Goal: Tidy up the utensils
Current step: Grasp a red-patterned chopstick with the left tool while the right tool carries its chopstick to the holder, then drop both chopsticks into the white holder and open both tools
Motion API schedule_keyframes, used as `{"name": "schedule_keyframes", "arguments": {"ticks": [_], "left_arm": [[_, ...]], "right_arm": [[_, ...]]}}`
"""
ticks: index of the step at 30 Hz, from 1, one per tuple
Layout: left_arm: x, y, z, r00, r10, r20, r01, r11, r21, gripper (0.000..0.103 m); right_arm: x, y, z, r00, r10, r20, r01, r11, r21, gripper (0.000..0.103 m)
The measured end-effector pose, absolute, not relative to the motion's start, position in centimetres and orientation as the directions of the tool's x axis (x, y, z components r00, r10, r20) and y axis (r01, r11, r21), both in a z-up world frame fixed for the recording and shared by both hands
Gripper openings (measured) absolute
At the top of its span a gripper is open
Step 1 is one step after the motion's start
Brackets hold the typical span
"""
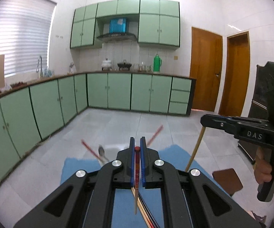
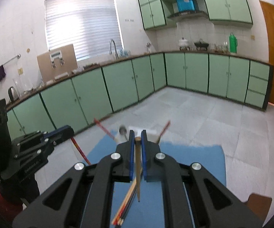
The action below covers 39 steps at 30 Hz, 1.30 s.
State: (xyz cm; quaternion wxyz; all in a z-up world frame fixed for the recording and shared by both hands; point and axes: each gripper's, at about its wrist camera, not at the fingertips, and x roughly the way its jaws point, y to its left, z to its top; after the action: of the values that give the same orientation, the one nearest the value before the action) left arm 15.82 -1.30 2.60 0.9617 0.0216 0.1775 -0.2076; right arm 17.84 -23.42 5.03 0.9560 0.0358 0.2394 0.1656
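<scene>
The left tool (image 1: pixel 137 142) is clamped tight on a red-topped chopstick (image 1: pixel 136 178), which hangs down between the blue pads toward the blue mat (image 1: pixel 80 169). The right tool (image 2: pixel 137 135) is likewise closed hard on a plain wooden chopstick (image 2: pixel 137 169), its tip pointing down over the same mat. Both sticks are clear of the mat, held above it.

On the blue mat, directly under the held sticks, lies a bundle of loose chopsticks (image 2: pixel 124 207) — pale wood and red-patterned ones side by side. At the far edge of the mat stands a white holder (image 2: pixel 152 134), blurred, with two red chopsticks (image 2: pixel 164 128) leaning out of it to either side and a metal spoon (image 1: pixel 101 151) beside them.

In the left wrist view the right tool shows to the right of the mat, gripped by a hand (image 1: pixel 266 169), its wooden stick slanting down to the mat. A brown stool (image 1: pixel 228 180) sits just off the mat's right edge.

Beyond the mat spreads a grey tiled floor (image 1: pixel 118 125), then green cabinets (image 1: pixel 118 91) under the counter (image 1: pixel 137 73) — on it a green thermos (image 1: pixel 157 63).
</scene>
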Motion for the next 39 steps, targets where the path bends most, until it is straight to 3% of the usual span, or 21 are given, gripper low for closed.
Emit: {"name": "schedule_keyframes", "arguments": {"ticks": [7,13,20,23,26,27,28,29,32,34,39], "left_arm": [[20.9,-2.4,7.8,0.899,-0.370,-0.234,0.383,0.924,0.009,0.005],[26.1,-3.5,8.7,0.932,-0.323,-0.167,0.331,0.943,0.021,0.005],[31.3,-4.6,3.5,0.915,-0.294,-0.276,0.304,0.953,-0.006,0.005],[32.1,-4.6,1.6,0.898,-0.290,-0.331,0.300,0.954,-0.020,0.006],[31.9,-4.2,0.4,0.890,-0.288,-0.354,0.299,0.954,-0.025,0.014],[31.5,-4.0,0.2,0.888,-0.289,-0.357,0.300,0.954,-0.027,0.018],[30.9,-3.6,0.1,0.889,-0.289,-0.355,0.299,0.954,-0.027,0.027],[30.3,-3.4,0.1,0.893,-0.285,-0.350,0.295,0.955,-0.024,0.037],[28.1,-2.5,0.0,0.899,-0.280,-0.336,0.292,0.956,-0.017,0.049],[26.5,-2.0,-0.3,0.902,-0.274,-0.333,0.286,0.958,-0.012,0.055],[21.9,-1.1,-2.9,0.893,-0.266,-0.362,0.281,0.960,-0.013,0.068]], "right_arm": [[22.9,-23.2,10.3,0.894,0.329,-0.304,-0.299,0.944,0.141,0.006],[28.5,-23.8,10.1,0.926,0.266,-0.270,-0.244,0.963,0.110,0.006],[33.0,-23.7,4.4,0.901,0.260,-0.348,-0.232,0.965,0.122,0.006],[33.1,-23.3,2.5,0.887,0.268,-0.376,-0.239,0.963,0.123,0.011],[32.4,-23.1,1.5,0.884,0.260,-0.388,-0.234,0.966,0.114,0.027],[31.8,-23.1,1.4,0.888,0.253,-0.383,-0.227,0.967,0.114,0.038],[31.4,-23.3,1.4,0.894,0.241,-0.377,-0.214,0.970,0.113,0.046],[30.8,-23.6,1.4,0.902,0.226,-0.368,-0.199,0.974,0.111,0.047],[28.9,-24.5,1.3,0.916,0.185,-0.355,-0.164,0.983,0.087,0.056],[27.1,-25.3,0.8,0.928,0.143,-0.344,-0.126,0.990,0.071,0.071],[22.2,-26.9,-2.5,0.924,0.094,-0.371,-0.067,0.994,0.083,0.089]]}}
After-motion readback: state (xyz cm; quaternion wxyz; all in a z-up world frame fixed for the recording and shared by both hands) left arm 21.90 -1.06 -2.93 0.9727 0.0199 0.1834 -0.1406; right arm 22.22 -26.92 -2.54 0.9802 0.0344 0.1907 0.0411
